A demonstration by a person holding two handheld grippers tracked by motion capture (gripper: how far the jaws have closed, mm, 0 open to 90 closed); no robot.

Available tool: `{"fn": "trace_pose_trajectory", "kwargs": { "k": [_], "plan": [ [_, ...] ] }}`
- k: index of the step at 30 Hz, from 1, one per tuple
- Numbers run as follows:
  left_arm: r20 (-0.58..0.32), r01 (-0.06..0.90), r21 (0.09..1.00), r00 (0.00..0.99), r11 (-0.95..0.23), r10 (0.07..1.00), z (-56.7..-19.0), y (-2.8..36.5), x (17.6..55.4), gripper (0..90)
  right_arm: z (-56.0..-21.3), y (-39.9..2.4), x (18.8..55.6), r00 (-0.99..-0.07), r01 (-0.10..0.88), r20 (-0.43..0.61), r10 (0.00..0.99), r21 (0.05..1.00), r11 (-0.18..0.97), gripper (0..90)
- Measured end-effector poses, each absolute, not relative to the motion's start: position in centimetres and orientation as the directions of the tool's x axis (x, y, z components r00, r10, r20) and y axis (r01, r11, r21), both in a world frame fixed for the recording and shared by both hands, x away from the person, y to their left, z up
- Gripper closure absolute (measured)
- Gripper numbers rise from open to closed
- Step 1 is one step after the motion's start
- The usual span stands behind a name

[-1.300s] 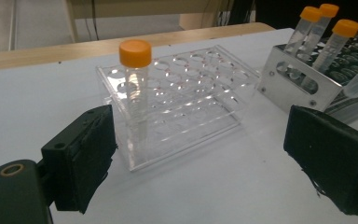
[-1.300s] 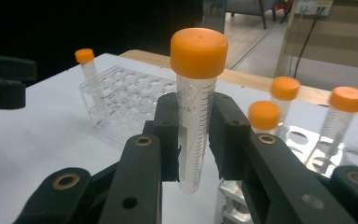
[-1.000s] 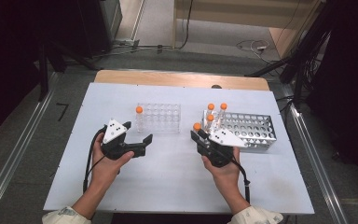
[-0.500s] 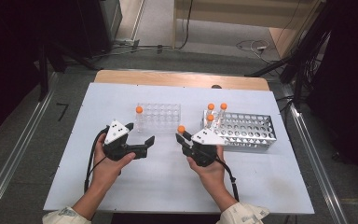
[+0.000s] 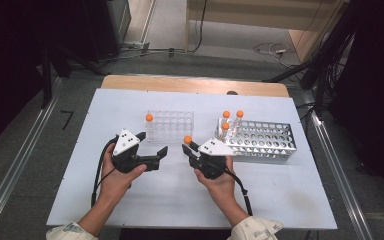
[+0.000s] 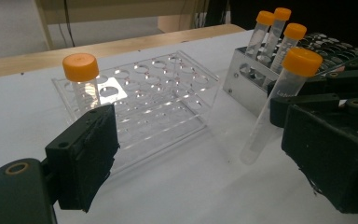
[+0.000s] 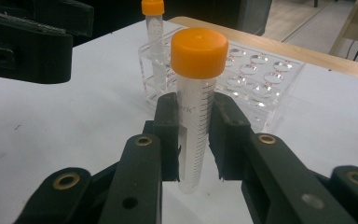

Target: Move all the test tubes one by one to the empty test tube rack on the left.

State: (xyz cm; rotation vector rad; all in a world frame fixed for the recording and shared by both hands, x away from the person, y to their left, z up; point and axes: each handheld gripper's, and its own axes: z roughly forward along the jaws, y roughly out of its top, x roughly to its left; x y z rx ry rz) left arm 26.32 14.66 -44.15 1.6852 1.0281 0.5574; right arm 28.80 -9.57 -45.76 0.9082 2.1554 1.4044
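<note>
The left gripper (image 5: 152,144) is held low over the table in the left hand (image 5: 114,176), its jaws spread wide apart with nothing between them. The right gripper (image 5: 188,147) is gripped by the right hand (image 5: 221,181), its jaws closed on a tube (image 7: 195,107).

Partial print "Lab…" on held tube (image 6: 279,88); rest unreadable.

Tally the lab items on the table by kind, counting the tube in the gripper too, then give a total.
Orange-capped tubes: 5, made up of 1 in the clear rack, 3 in the metal rack, and 1 held by the right gripper
Clear plastic rack: 1
Metal rack: 1
Total: 7
</note>
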Motion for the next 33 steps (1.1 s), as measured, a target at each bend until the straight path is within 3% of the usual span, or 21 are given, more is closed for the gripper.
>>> {"fn": "trace_pose_trajectory", "kwargs": {
  "k": [16, 33],
  "plan": [
    [-0.13, 0.345, 0.934, 0.575, -0.095, 0.808, -43.4, 13.6, 26.1, 19.8, -46.4, -7.0, 28.2, -0.746, 0.279, 0.006, 0.666, 0.911, 0.304, 71.6],
    [-0.133, 0.339, 0.934, 0.622, -0.112, 0.772, -43.5, 12.9, 26.1, 53.9, -46.5, -5.2, 27.4, -0.781, 0.259, 0.009, 0.624, 0.914, 0.312, 71.6]
  ]
}}
